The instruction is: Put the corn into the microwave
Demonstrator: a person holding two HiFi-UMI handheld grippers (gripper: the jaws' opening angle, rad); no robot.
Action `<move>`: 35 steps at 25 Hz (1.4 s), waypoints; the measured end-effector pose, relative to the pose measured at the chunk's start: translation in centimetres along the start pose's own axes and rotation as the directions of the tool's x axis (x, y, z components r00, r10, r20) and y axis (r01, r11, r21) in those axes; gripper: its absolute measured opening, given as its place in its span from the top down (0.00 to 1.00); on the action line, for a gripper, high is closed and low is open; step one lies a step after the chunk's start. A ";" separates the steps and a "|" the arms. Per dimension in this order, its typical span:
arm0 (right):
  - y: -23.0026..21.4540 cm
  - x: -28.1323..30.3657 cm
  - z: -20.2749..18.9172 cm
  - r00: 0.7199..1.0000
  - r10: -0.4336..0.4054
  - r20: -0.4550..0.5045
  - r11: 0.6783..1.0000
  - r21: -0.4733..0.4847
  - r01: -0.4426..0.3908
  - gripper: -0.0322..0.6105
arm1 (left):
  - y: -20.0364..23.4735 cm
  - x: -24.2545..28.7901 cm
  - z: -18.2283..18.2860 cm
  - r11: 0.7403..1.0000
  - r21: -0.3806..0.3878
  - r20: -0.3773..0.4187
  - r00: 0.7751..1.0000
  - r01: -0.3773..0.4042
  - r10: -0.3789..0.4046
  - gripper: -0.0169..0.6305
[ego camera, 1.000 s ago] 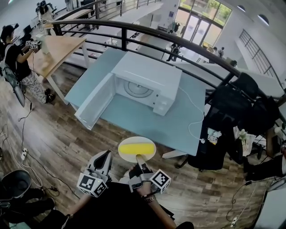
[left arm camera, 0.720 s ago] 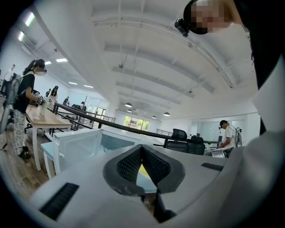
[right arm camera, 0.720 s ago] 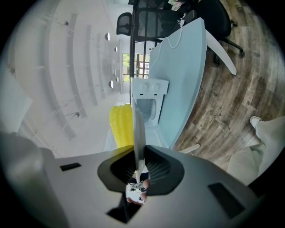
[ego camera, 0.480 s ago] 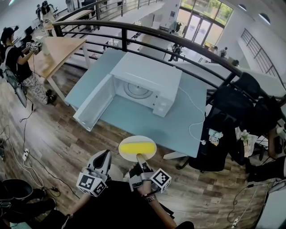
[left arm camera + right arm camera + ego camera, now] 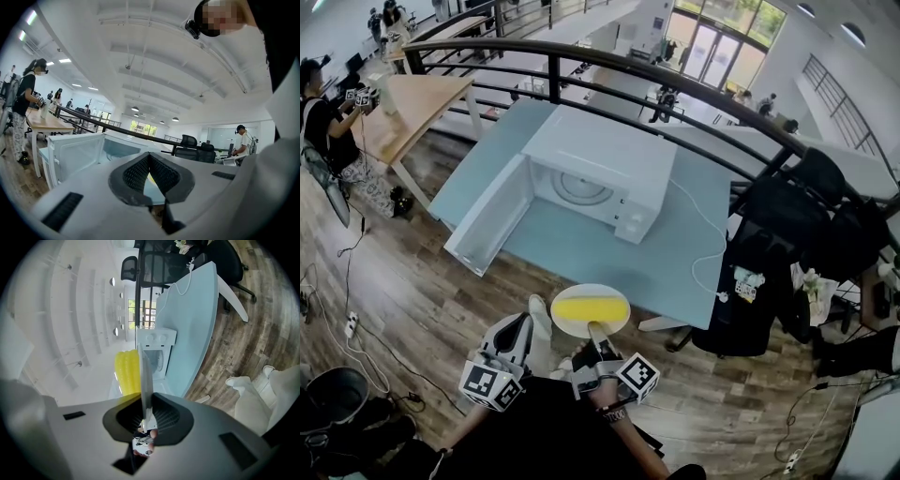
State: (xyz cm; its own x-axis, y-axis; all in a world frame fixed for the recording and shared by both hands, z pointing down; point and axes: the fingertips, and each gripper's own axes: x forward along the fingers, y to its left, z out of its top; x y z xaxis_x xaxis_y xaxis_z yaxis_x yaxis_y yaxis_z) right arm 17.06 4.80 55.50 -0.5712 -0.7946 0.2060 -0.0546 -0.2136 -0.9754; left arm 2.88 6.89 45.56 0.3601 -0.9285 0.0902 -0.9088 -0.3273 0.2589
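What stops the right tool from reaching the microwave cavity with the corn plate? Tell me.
Probably nothing. The right tool grips the plate carrying the corn, the microwave has its door swung wide open, and the table before the opening looks bare.

1. My grey two-jaw left gripper (image 5: 523, 326), low beside my body, jaws pressed together, empty.
2. My grey two-jaw right gripper (image 5: 594, 332), jaws clamped on a round white plate (image 5: 581, 290) at its near rim.

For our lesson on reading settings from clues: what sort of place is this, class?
Probably an open-plan office or lab, not a kitchen: a black railing overlooks a lower floor, office chairs and a wooden desk stand around, and the microwave sits on a plain table.
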 end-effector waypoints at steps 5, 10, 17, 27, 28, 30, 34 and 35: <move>0.5 0.7 0.9 1.000 0.001 0.016 1.000 -0.016 0.000 0.89 | 0.2 1.4 0.4 1.000 0.002 0.000 1.000 0.015 -0.015 0.97; 0.4 1.7 1.8 0.999 0.012 0.031 1.000 -0.019 -0.011 0.89 | 1.0 2.7 0.7 1.000 0.002 0.004 1.000 0.021 -0.021 0.97; 0.4 3.5 2.6 0.999 -0.005 0.048 1.000 -0.029 0.007 0.90 | 2.6 4.9 0.4 0.999 -0.020 -0.010 1.000 0.028 -0.028 0.97; 0.1 7.0 3.8 0.998 -0.042 0.057 0.999 -0.011 0.043 0.89 | 5.0 8.8 0.5 0.999 -0.028 -0.033 0.998 0.043 -0.044 0.97; 0.0 7.4 3.8 0.997 -0.052 0.053 0.999 -0.005 0.052 0.89 | 5.3 9.1 0.4 0.999 -0.029 -0.036 0.998 0.043 -0.044 0.97; 0.0 8.4 3.8 0.998 -0.044 0.044 0.999 0.006 0.044 0.89 | 5.7 9.9 0.5 0.999 -0.028 -0.047 0.998 0.045 -0.046 0.97; -0.3 10.1 4.0 0.999 -0.041 0.033 0.999 0.016 0.041 0.89 | 6.7 11.3 0.6 0.999 -0.031 -0.068 0.997 0.042 -0.044 0.97; -0.3 10.6 4.0 0.998 -0.045 0.033 0.999 0.022 0.045 0.89 | 7.0 11.7 0.7 0.999 -0.033 -0.070 0.997 0.043 -0.045 0.97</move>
State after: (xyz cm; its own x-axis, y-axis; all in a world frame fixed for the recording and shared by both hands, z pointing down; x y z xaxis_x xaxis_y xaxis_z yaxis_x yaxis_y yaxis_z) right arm 14.35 -5.84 58.29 -0.5409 -0.8023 0.2524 -0.0618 -0.2614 -0.9632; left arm 0.54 -6.36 47.76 0.4144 -0.8983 0.1460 -0.8853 -0.3607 0.2936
